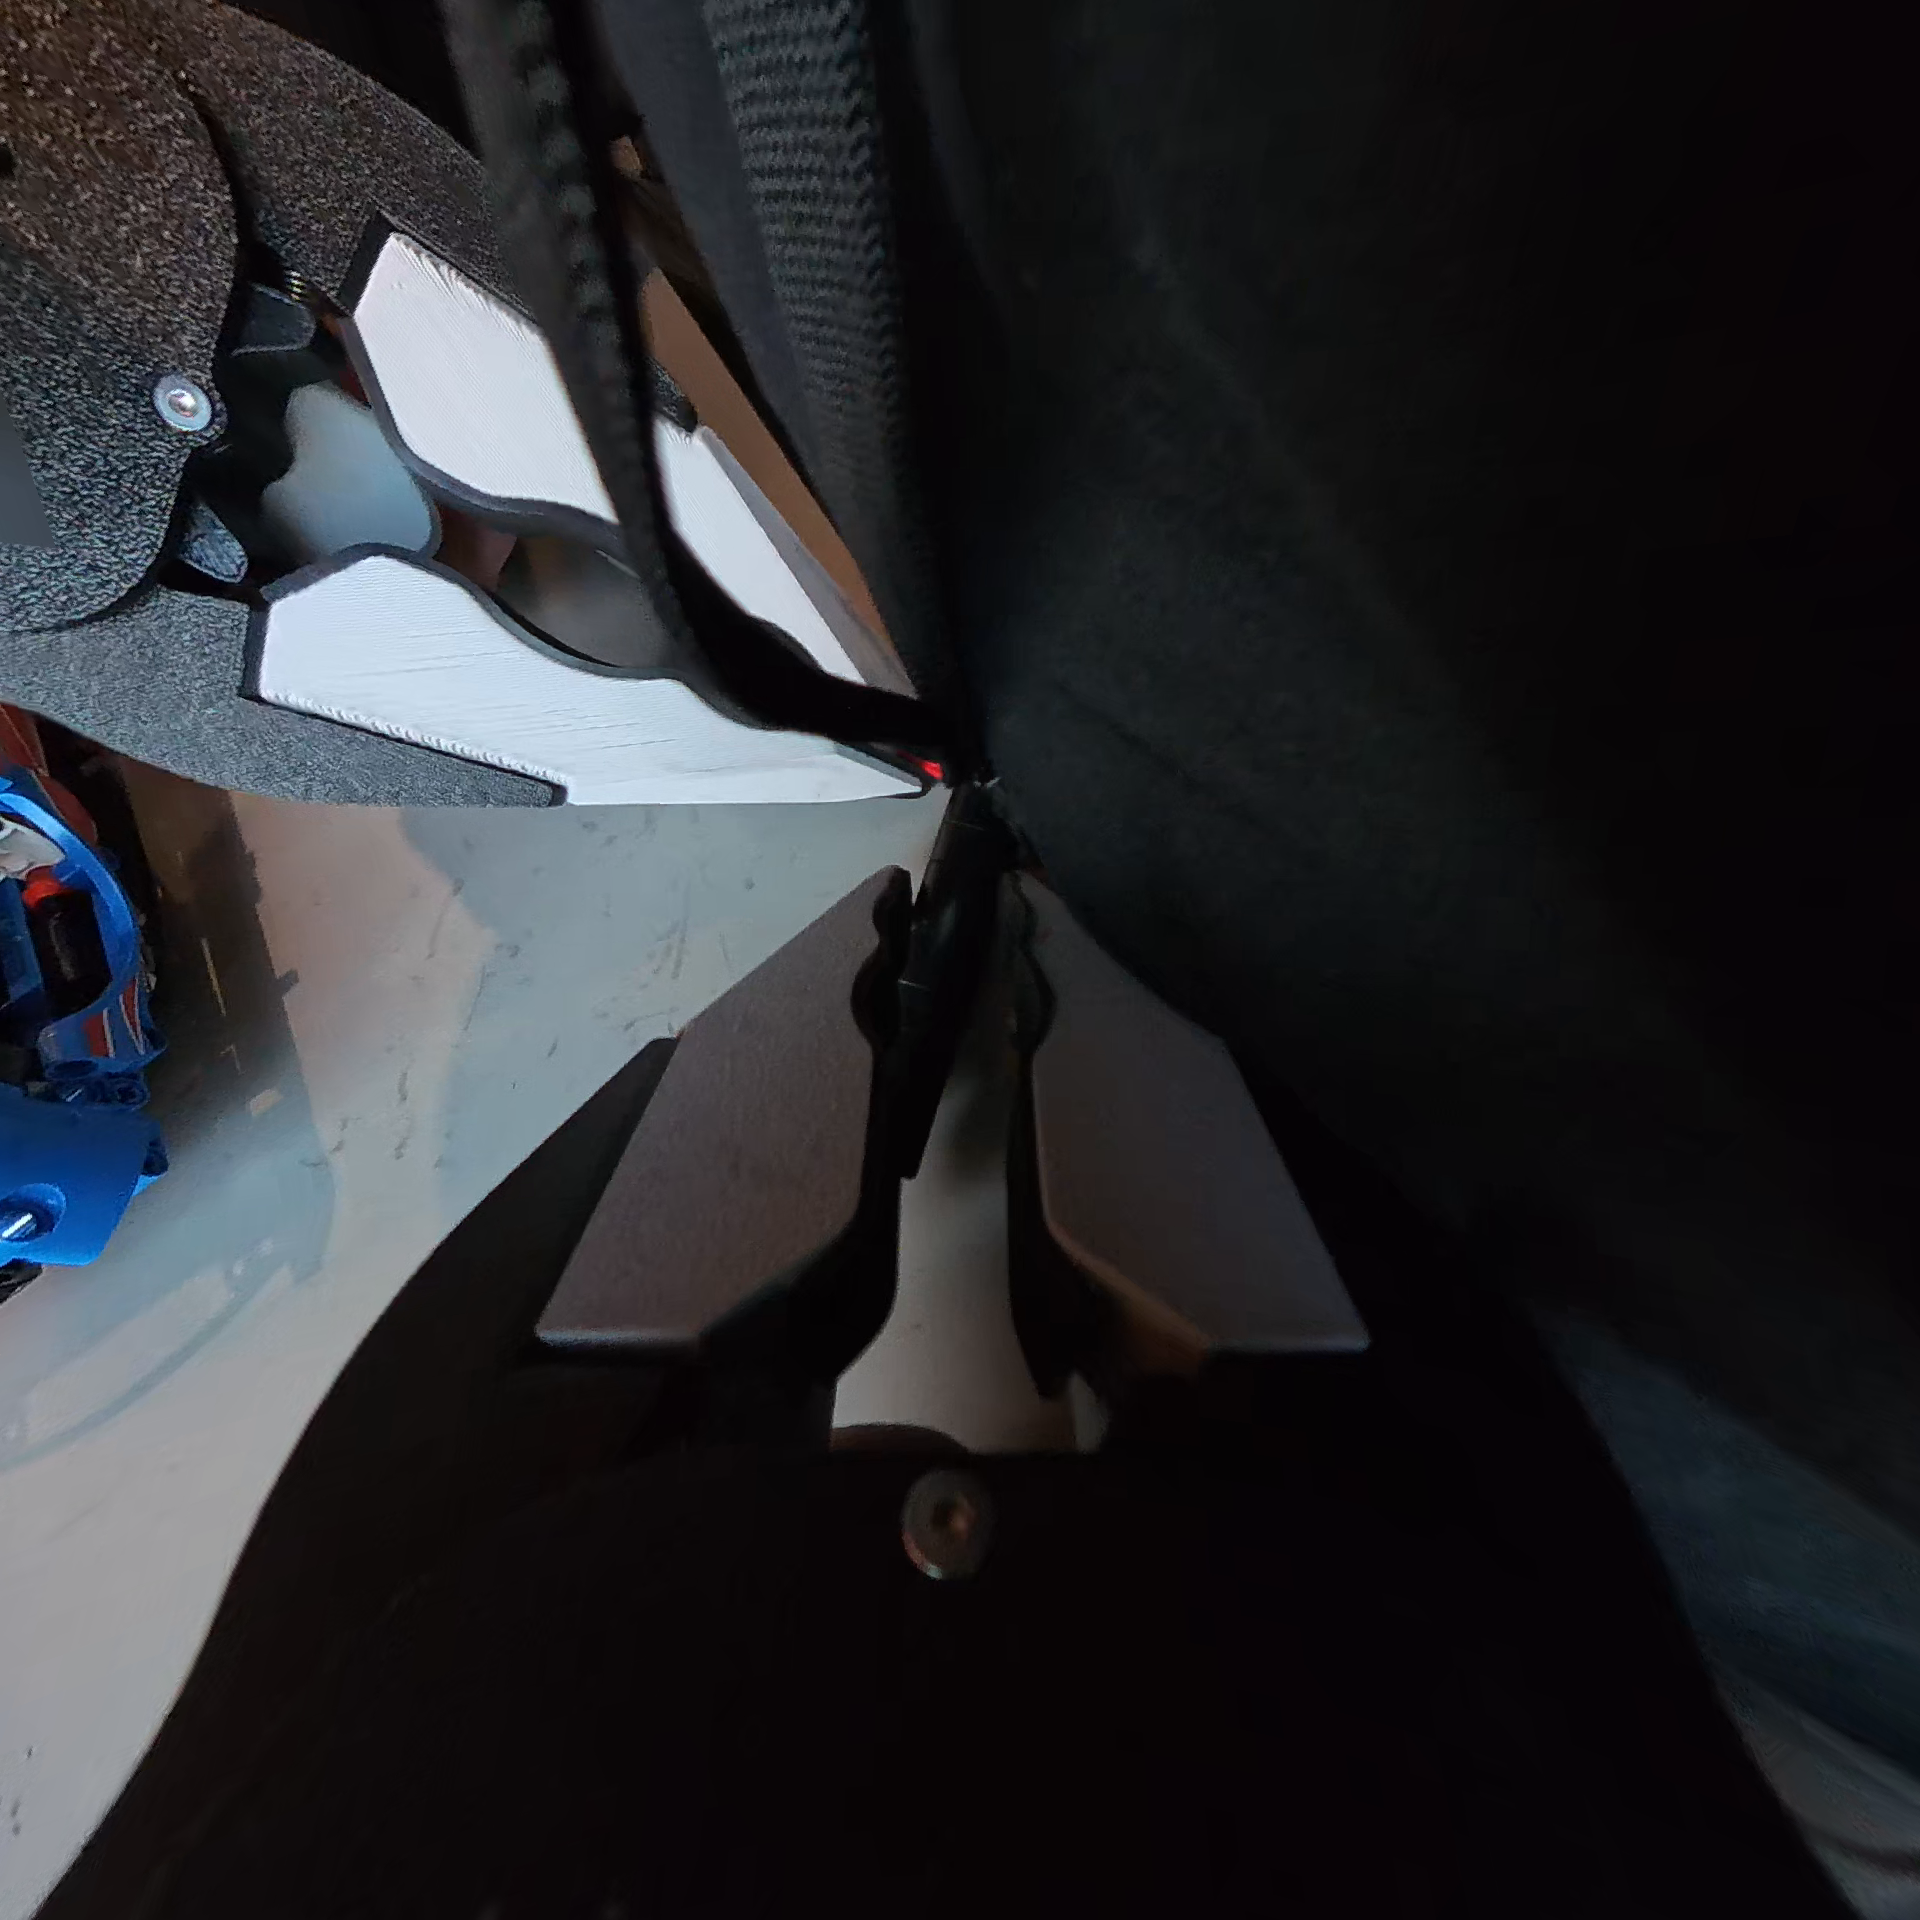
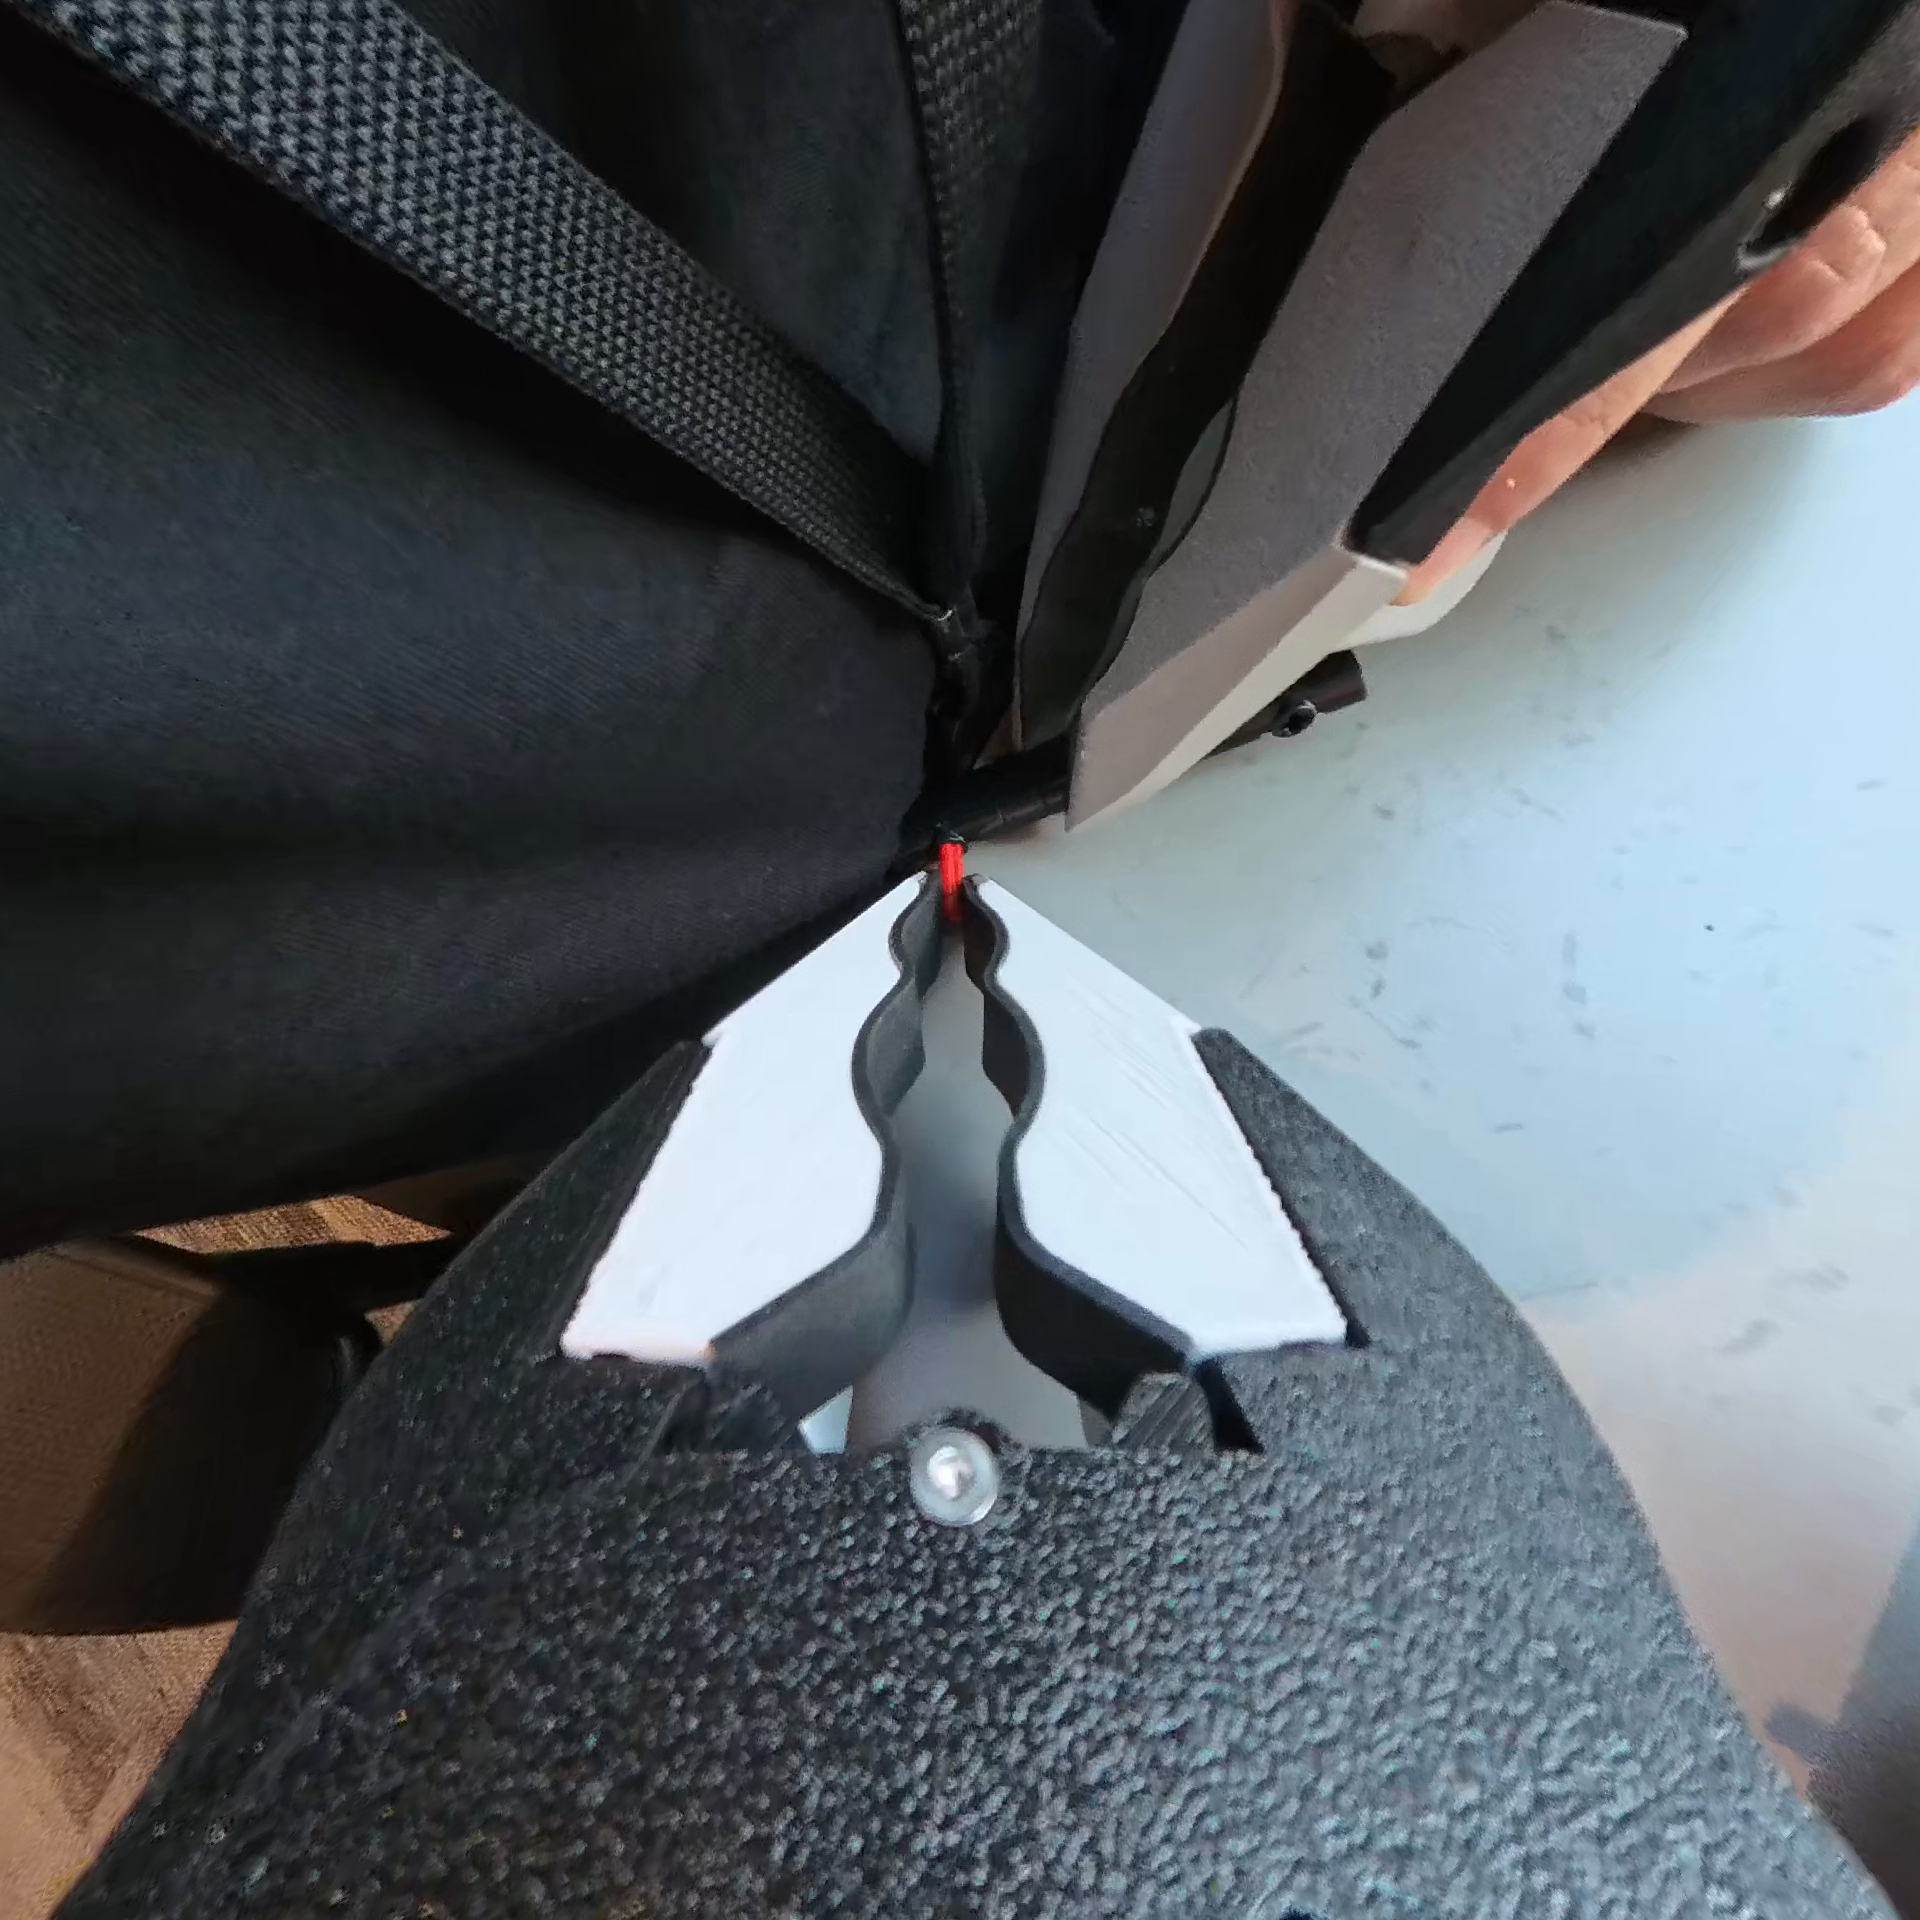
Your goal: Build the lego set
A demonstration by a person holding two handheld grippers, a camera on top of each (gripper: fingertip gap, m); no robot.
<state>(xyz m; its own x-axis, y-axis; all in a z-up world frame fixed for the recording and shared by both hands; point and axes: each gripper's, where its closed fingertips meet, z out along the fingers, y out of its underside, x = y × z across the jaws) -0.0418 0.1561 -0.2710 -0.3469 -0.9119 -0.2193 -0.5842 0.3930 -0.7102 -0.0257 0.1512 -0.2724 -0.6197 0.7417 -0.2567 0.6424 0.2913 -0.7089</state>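
Blue lego model (image 1: 62,1091) at far left edge of white worktop (image 1: 499,987), well apart from both grippers, partly cut off by frame. Right gripper (image 2: 948,883) with white fingers (image 2: 769,1132) nearly together, tips pinching a red thread (image 2: 950,871) at the seam of a black fabric bag (image 2: 364,675). Woven strap (image 2: 499,239) across bag, ending near the same seam. Left gripper (image 1: 961,873) narrow, clamped on a thin black piece (image 1: 935,997) at that seam; exact kind unclear, in shadow. Hand (image 2: 1787,322) behind left gripper, upper right.
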